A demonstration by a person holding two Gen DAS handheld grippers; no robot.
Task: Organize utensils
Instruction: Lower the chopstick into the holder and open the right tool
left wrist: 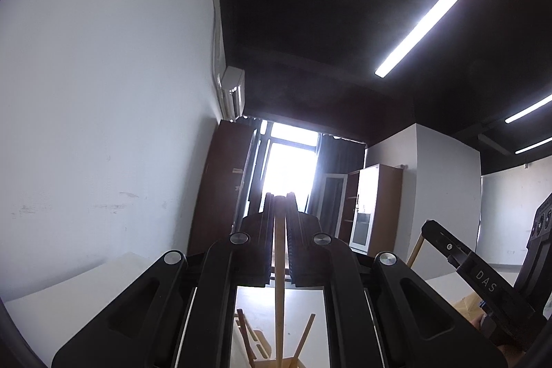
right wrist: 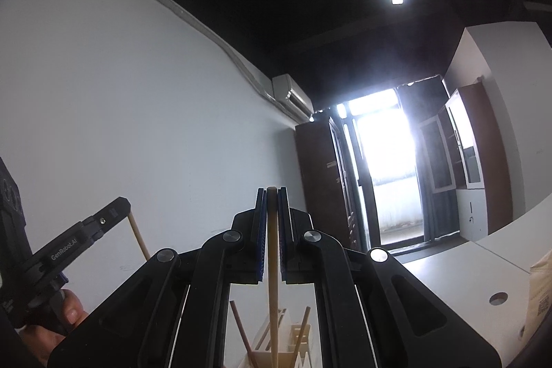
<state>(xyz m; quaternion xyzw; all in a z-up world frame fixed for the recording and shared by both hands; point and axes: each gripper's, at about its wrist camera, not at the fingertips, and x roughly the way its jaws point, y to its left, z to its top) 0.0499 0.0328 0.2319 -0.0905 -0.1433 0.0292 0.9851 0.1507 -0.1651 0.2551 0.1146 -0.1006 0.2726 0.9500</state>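
Chopstick (left wrist: 279,281): pale wood, clamped in left claw (left wrist: 280,195) | right claw (right wrist: 272,190) clamps another chopstick (right wrist: 272,264)

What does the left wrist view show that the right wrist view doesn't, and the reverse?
Only the left wrist view shows the right gripper from the side, marked DAS, holding a wooden stick. Only the right wrist view shows the left gripper from the side, a thumb, and a table with a round hole. Both show a stick clamped between their own fingers, a utensil holder with sticks below, the bright window and the air conditioner.
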